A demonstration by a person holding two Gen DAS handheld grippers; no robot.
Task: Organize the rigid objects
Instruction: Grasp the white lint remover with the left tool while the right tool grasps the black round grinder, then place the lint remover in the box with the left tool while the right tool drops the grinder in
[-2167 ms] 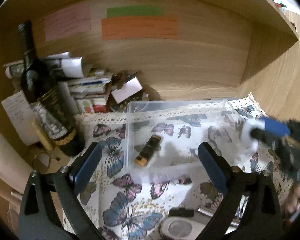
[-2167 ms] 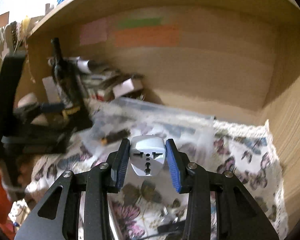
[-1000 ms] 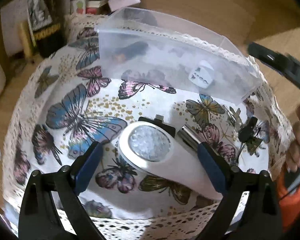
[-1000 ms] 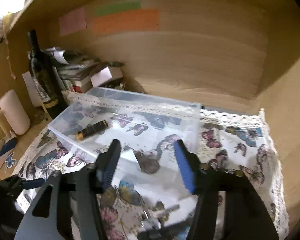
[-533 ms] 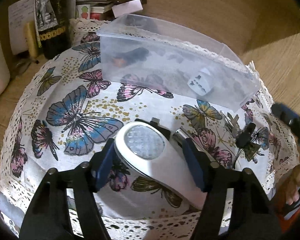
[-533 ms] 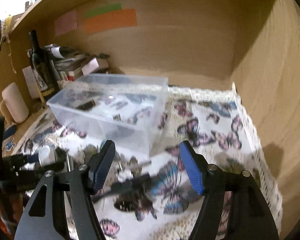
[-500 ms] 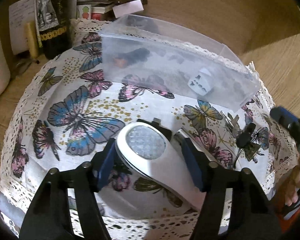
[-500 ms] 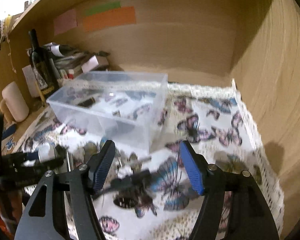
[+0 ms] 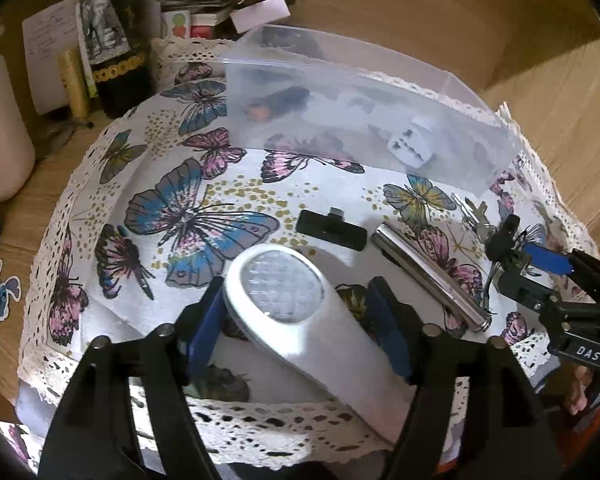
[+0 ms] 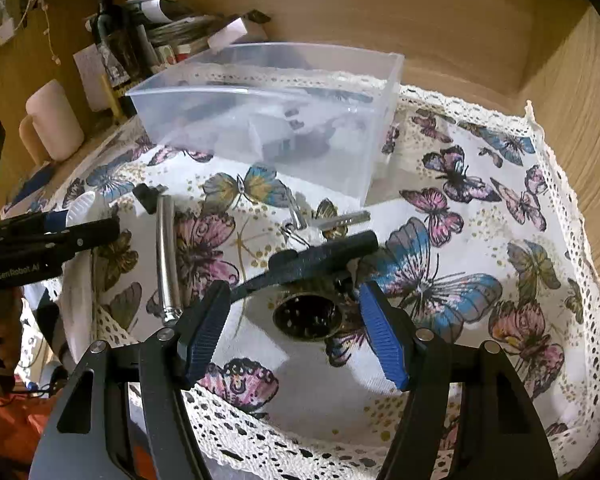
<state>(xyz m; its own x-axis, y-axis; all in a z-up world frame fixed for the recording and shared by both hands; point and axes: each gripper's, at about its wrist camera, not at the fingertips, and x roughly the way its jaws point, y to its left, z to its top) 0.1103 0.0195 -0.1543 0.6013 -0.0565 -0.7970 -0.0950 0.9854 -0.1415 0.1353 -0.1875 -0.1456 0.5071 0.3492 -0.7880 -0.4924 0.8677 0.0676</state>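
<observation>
Two blue pads of the left gripper point(image 9: 298, 322) are set on either side of a white LED torch point(image 9: 300, 320), the left pad touching it and the right pad just beside it, near the table's front edge. Beyond it lie a black adapter point(image 9: 332, 230) and a metal tube point(image 9: 426, 276) on the butterfly cloth point(image 9: 188, 216). The right gripper point(image 10: 294, 330) is held open over a black-handled strainer point(image 10: 308, 312). A clear bin point(image 10: 268, 120) toward the back edge holds a white plug adapter point(image 9: 410, 146).

Wooden desk point(image 9: 28, 216) under a butterfly-print cloth point(image 9: 188, 216).
</observation>
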